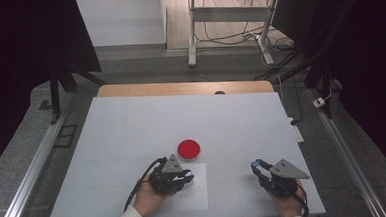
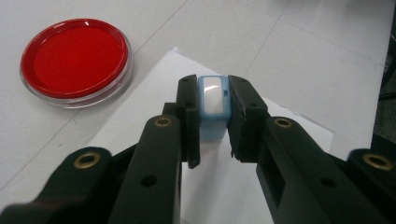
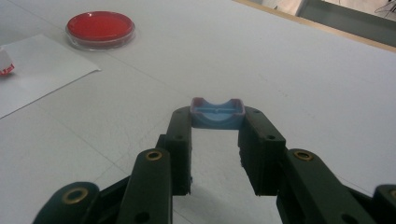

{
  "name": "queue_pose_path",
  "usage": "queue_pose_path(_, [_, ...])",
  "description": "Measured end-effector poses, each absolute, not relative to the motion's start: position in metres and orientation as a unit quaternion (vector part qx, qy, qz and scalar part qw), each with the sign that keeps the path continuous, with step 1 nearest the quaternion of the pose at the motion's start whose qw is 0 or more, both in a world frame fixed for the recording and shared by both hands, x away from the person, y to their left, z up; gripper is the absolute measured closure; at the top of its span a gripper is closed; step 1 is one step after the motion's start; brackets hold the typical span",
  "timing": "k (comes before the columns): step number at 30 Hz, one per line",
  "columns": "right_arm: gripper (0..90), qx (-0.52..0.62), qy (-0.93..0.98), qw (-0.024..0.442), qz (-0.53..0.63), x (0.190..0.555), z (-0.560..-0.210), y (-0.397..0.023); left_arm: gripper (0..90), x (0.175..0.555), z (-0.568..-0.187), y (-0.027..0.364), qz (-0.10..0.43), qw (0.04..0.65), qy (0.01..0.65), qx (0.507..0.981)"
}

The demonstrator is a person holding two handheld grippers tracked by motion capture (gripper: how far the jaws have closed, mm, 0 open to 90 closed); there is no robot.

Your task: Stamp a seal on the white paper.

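High view, left claw (image 1: 188,177): held low over the white paper sheet (image 1: 194,196) at the near edge of the bench (image 1: 132,126); what it grips is too small to read from here.
High view, red dish (image 1: 188,149): round and shallow, just beyond the paper's far edge and just ahead of the left claw; the left hand (image 1: 148,198) is plainly the nearer one, the right well apart from it.
High view, right claw (image 1: 257,166): low over bare bench to the right, a small blue piece at its tips.

Left gripper view, left claw (image 2: 214,112): jaws closed tight on a pale blue stamp body (image 2: 213,100), a small rounded block with a glossy white face on top; its long axis runs away from the camera, along the jaws.
Left gripper view, dish (image 2: 76,54): up and to the left of the claw tips, apart from them; a clear plastic rim around a flat, matte red pad, likely ink.
Left gripper view, paper (image 2: 289,135): thin, smooth, its corner pointing toward the dish.

Right gripper view, right claw (image 3: 217,119): jaws closed on a blue cap (image 3: 217,112), a hollow open shell with scooped edges and a reddish tinge on its rim, lying crosswise between the tips.
Right gripper view, dish (image 3: 101,27): far off to the upper left, past the paper corner (image 3: 44,67).

Coming move, a judgement: the stamp body probably goes forward and left onto the red pad.
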State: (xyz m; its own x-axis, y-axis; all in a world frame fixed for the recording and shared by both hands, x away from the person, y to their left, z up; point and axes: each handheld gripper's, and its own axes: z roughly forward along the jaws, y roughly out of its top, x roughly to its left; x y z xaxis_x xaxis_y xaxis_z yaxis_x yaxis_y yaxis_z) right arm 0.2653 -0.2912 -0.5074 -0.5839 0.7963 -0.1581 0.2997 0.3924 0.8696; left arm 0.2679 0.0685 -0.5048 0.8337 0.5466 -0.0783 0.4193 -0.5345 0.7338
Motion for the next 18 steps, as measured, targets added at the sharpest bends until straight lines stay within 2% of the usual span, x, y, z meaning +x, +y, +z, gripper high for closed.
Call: queue_pose_path(18, [65.1, 0.352, 0.781, 0.294, 0.424, 0.2653, -0.5074, -0.2913, 75.7, 0.2673, -0.5075, 0.0661, 0.091, 0.383, 0.273, 0.878])
